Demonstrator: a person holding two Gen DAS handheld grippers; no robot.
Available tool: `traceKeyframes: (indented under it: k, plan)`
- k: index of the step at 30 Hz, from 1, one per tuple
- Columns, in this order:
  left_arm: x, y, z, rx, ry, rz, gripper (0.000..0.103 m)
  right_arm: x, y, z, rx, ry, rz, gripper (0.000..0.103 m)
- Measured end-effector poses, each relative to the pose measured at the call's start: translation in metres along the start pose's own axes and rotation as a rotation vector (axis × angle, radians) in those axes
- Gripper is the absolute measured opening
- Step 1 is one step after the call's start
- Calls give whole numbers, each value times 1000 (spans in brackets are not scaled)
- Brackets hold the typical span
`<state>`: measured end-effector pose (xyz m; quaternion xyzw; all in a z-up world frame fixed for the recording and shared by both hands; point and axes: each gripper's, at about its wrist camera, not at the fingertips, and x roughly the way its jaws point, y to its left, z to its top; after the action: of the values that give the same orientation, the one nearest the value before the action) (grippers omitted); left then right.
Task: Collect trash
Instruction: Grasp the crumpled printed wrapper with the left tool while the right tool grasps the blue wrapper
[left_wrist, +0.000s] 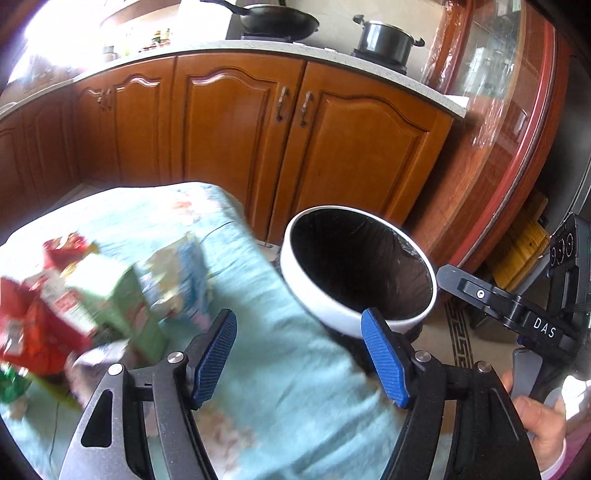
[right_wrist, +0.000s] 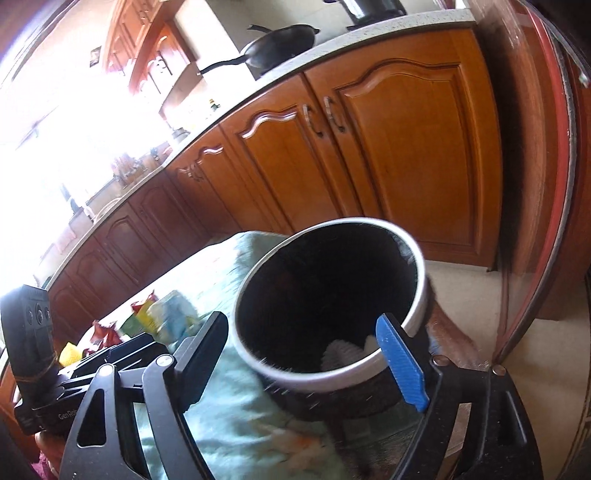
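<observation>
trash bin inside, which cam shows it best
The right wrist view: it looks down into the trash bin, showing the black liner and something white at the bottom. The left wrist view catches the bin at a slant, showing only dark liner.

A home kitchen: wooden cabinets (left_wrist: 236, 147), a wok (left_wrist: 277, 18) and pot (left_wrist: 384, 40) on the stove.

Both wrist views look down close over the bin (left_wrist: 356, 273) and table (left_wrist: 280, 369).

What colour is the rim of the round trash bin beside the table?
White, around a black liner; the round trash bin's rim shows best in the right wrist view.
</observation>
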<state>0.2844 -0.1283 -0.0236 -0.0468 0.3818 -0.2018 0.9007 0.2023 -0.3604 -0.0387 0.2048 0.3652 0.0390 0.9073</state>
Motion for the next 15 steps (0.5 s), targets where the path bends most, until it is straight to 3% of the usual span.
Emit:
traceKeyframes:
  k: [15]
  plan:
    - [-109, 62, -78, -182, -33, 132, 70, 14, 75, -60, -47, 100, 146, 85]
